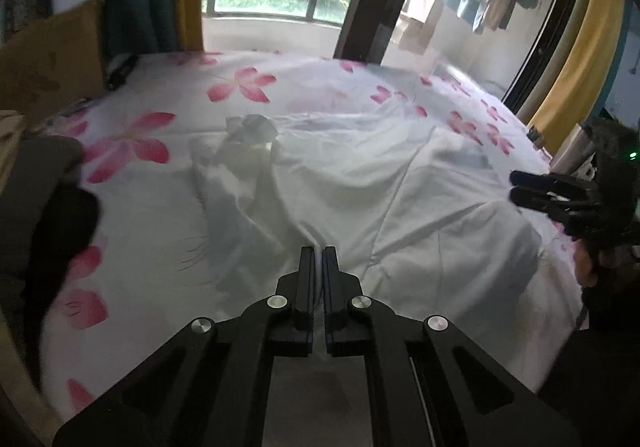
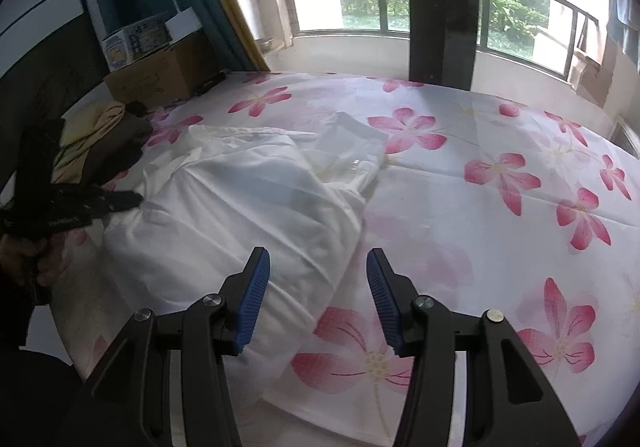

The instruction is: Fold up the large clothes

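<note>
White garment on the flowered bed, both your grippers over it.

Your left gripper point(image 1: 319, 249) is closed, pinching a fold of the white garment point(image 2: 248, 199) at its near edge; your right gripper point(image 2: 318, 259) hangs open above the garment's near corner, on the flowered bedsheet point(image 2: 500, 175).

The garment point(image 2: 248, 203) is thin white cloth, matt, creased and slightly see-through. The sheet point(image 2: 500, 151) under it is smooth matt cloth printed with pink flowers. The left gripper point(image 1: 319, 252) looks like matt black plastic with shiny metal pivot pins. The right gripper point(image 2: 318, 263) is the same black plastic, its pads point(image 2: 256, 283) blue and ribbed (rubbery-looking). The box point(image 2: 160, 79) is plain brown cardboard, dull. The clothes pile point(image 2: 100, 143) is soft matt cloth, yellow and brown.
</note>
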